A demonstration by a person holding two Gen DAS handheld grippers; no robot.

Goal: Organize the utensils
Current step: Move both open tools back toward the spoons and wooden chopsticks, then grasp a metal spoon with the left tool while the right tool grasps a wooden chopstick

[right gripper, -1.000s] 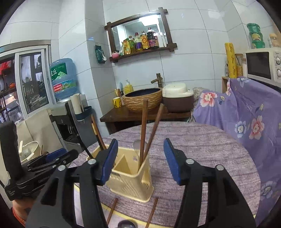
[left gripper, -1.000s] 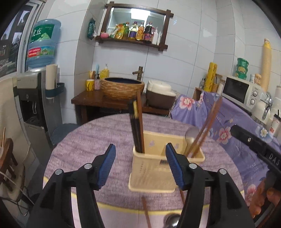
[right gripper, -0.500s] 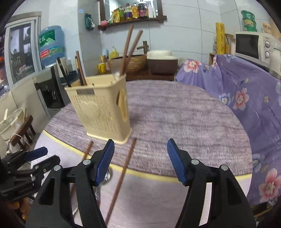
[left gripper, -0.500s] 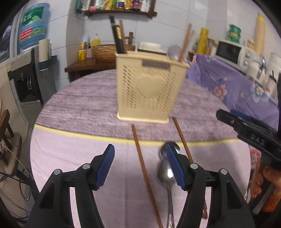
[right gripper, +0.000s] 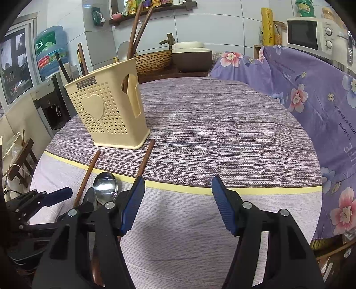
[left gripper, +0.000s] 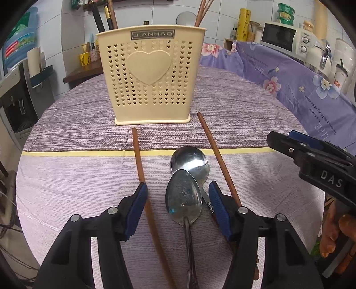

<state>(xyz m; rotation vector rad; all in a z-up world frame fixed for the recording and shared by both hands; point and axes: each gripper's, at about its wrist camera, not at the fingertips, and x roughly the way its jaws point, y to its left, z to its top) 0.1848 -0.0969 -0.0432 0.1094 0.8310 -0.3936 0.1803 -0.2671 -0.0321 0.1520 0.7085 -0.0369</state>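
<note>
Between the spread, empty fingers of my left gripper (left gripper: pixel 178 195) lie two overlapping steel spoons (left gripper: pixel 185 184), bowls toward the cream utensil holder (left gripper: pixel 151 77) just beyond, with a wooden chopstick (left gripper: pixel 139 157) on either side. My right gripper (right gripper: pixel 178 200) hovers open beside them, holding nothing. Likely light, rigid and slippery, the spoons seem best pinched across the narrow handle.

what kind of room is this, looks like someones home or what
Most likely a home kitchen or dining corner: a microwave on a cloth-covered counter, a water dispenser bottle, a basin with a tap, and a shelf of condiment bottles.
</note>
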